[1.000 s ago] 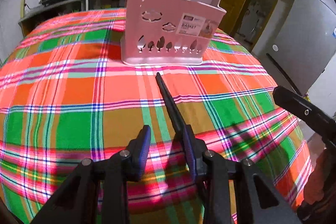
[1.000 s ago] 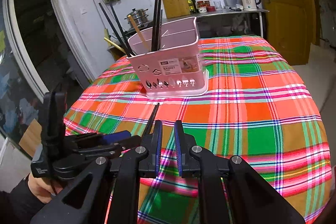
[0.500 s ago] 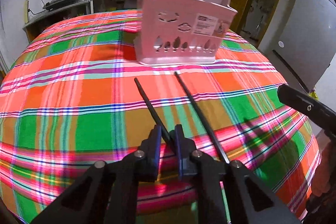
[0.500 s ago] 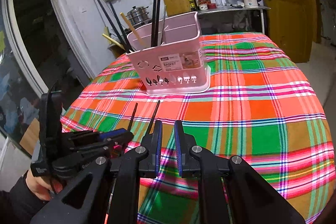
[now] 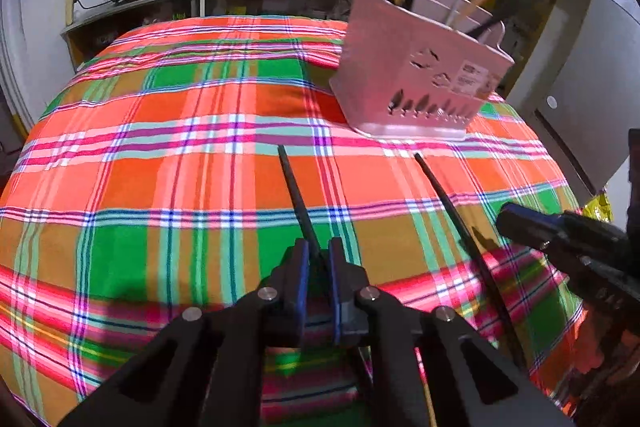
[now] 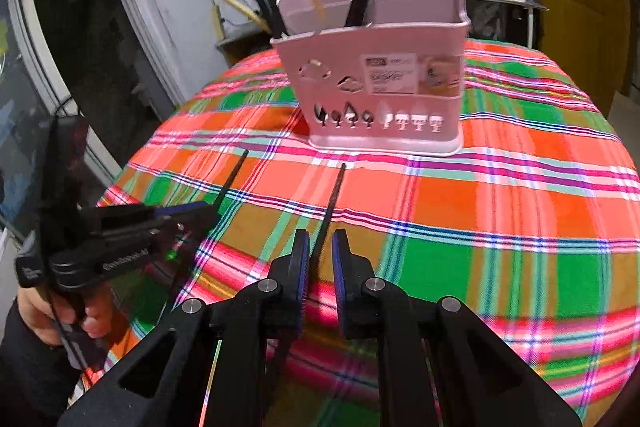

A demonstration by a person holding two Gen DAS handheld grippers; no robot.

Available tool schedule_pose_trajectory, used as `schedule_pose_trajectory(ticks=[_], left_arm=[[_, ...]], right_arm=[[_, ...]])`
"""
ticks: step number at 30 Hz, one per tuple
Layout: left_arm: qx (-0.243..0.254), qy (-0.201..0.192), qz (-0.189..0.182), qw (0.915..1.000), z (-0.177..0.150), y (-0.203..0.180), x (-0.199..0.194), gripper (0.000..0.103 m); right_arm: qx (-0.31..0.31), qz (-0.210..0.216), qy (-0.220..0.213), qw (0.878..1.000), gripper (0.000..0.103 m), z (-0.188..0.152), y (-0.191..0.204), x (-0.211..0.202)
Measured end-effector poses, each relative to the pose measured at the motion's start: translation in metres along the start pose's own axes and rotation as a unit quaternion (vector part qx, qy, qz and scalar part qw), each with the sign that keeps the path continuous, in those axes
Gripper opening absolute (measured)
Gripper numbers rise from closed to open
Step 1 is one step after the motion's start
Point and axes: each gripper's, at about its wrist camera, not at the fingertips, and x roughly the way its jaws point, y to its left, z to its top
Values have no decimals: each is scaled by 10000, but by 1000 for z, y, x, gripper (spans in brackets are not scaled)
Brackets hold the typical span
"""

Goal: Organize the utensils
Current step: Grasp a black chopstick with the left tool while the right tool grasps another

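Two hand-held grippers are each pinching a black chopstick over a plaid tablecloth (image 5: 160, 167). The left gripper (image 5: 319, 255) is gripping one chopstick (image 5: 296, 193), the right gripper (image 6: 320, 247) the other chopstick (image 6: 330, 205) — both pointing toward twelve o'clock, tips short of the pink utensil basket (image 6: 380, 87), which is already holding several sticks.
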Motion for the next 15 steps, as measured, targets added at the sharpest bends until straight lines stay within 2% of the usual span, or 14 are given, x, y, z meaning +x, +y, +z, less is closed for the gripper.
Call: schedule_pose_trajectory(ticks=[2, 3, 10, 15], left_arm=[[-39, -16, -19, 10000, 5, 2, 2, 22], [-52, -20, -7, 10000, 8, 2, 4, 22], [-104, 26, 75, 9999, 19, 3, 20, 22], [26, -8, 148, 9999, 26, -2, 26, 22]], right_arm=[[-27, -47, 88, 9999, 12, 3, 3, 9], [-36, -67, 122, 9999, 12, 4, 3, 13], [-87, -224, 372, 9990, 12, 14, 3, 40], [-53, -284, 387, 9988, 12, 18, 1, 46]])
